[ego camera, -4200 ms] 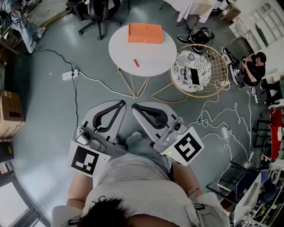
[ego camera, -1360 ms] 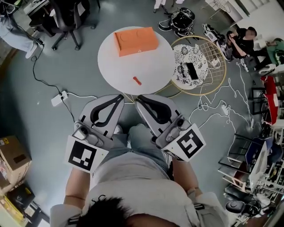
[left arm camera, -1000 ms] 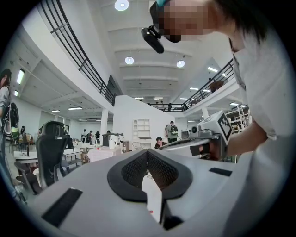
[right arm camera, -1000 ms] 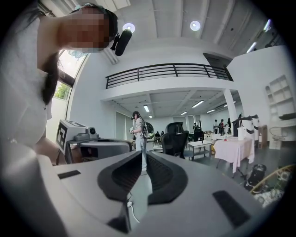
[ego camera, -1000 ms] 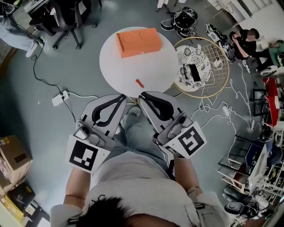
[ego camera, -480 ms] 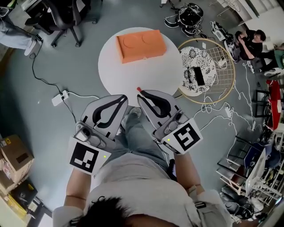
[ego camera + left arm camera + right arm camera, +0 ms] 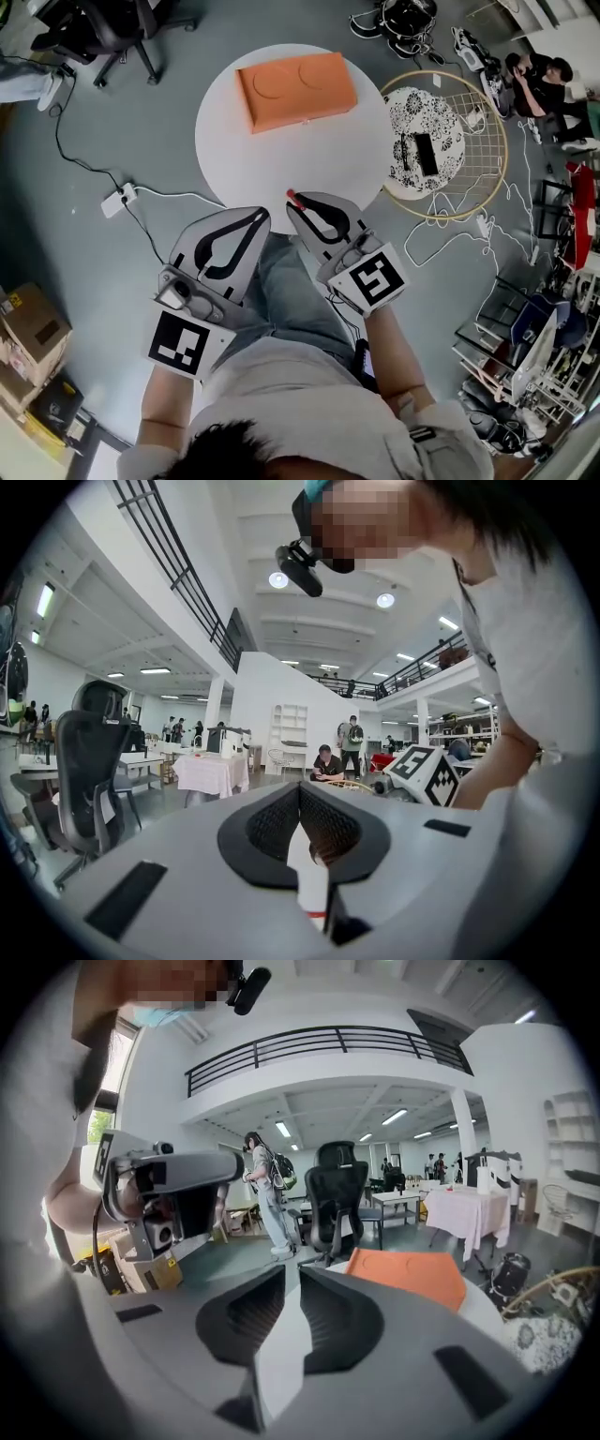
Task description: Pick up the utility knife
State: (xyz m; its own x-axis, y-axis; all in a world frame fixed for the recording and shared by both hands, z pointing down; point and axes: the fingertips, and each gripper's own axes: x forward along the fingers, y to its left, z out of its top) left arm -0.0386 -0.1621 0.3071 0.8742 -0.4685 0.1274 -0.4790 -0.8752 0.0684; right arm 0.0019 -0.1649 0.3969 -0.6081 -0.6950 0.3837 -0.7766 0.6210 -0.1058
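The utility knife (image 7: 290,194) is a small red thing near the front edge of the round white table (image 7: 234,150); only its far end shows. The rest is hidden under my right gripper (image 7: 294,201), whose tips hang right over it. That gripper's jaws stand together with a thin slit between them and nothing held (image 7: 292,1269). My left gripper (image 7: 260,215) is lower left, off the table's edge above my leg, shut and empty (image 7: 300,789). An orange box (image 7: 295,89) lies at the table's far side, also in the right gripper view (image 7: 408,1277).
A gold wire side table (image 7: 487,178) with a patterned top and a dark phone (image 7: 424,153) stands right of the white table. On the floor are a power strip (image 7: 117,199) with cables, an office chair (image 7: 112,28) and a cardboard box (image 7: 23,328). A person (image 7: 539,70) sits at far right.
I have walked up to the table, which has come closer. My right gripper has moved forward over the table's edge onto the knife, now mostly covered. The left gripper stays low.
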